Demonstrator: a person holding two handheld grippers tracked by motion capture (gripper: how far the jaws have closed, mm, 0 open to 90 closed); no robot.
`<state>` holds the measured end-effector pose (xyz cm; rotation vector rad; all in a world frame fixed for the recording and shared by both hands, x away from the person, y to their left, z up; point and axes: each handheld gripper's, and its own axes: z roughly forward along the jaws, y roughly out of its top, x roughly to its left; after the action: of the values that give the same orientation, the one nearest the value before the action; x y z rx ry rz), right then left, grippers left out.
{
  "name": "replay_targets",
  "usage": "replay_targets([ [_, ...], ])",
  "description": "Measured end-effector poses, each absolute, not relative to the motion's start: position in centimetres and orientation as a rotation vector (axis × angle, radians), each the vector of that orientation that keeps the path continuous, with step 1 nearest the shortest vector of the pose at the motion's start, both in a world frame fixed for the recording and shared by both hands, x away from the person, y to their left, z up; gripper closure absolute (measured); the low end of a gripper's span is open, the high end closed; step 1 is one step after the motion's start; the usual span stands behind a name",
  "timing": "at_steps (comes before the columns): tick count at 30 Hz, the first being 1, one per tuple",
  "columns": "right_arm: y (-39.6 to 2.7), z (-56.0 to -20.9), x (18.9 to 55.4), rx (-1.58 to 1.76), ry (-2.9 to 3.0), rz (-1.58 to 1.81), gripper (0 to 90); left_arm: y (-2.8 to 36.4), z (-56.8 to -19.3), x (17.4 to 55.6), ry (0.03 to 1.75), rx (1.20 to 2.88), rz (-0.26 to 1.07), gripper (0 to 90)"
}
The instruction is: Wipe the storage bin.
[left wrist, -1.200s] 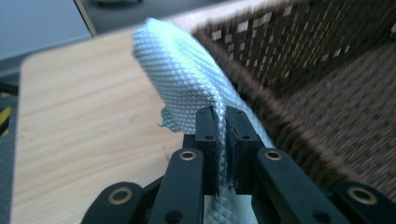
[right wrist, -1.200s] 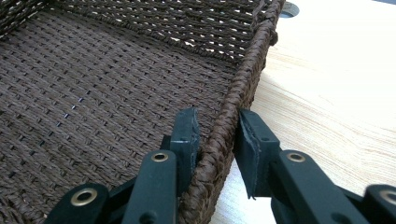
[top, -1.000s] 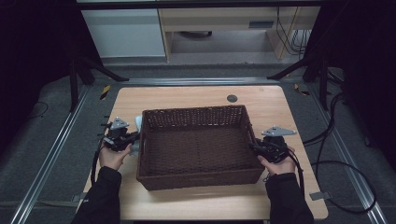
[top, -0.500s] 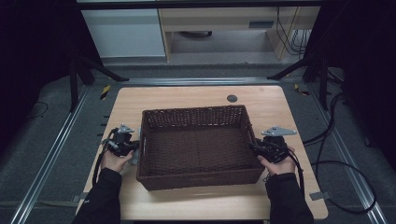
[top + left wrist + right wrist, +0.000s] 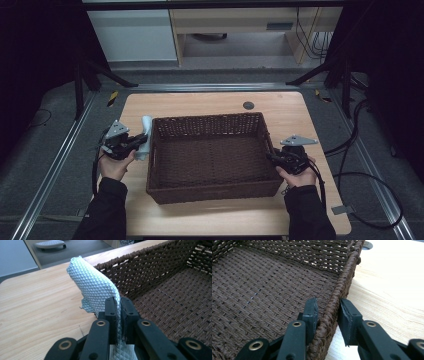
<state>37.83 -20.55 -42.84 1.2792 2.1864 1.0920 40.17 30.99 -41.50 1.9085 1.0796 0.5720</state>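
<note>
Left gripper [image 5: 117,315] is clamping the cloth [image 5: 96,287], basket [image 5: 175,297] lying just to its right. Right gripper [image 5: 328,315] is pinching the basket's rim.

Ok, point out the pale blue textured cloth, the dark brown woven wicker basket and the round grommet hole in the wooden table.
Pale blue textured cloth [image 5: 96,288], left gripper view, on its raised fold.
Dark brown woven wicker basket [image 5: 212,121], high view, on its far rim.
Round grommet hole [image 5: 248,105], high view, on its centre.
</note>
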Motion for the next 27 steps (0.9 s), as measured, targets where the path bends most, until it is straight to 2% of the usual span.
replay_targets([
  [8, -20.5, -42.8, 37.8, 1.283, 2.186, 1.086, 69.2, 31.1, -45.1, 40.5, 1.155, 2.026, 0.437, 84.9],
  [16, -20.5, -42.8, 37.9, 1.285, 2.187, 1.086, 69.2, 29.8, -47.0, 39.7, 1.158, 2.156, 0.395, 85.0],
  [21, -20.5, -42.8, 37.9, 1.286, 2.185, 1.087, 69.3, 30.4, -46.3, 39.5, 1.154, 2.100, 0.408, 84.9],
  [27, -20.5, -42.8, 37.9, 1.298, 2.175, 1.081, 70.4, 30.7, -43.4, 38.1, 1.064, 2.002, 0.504, 84.9],
])
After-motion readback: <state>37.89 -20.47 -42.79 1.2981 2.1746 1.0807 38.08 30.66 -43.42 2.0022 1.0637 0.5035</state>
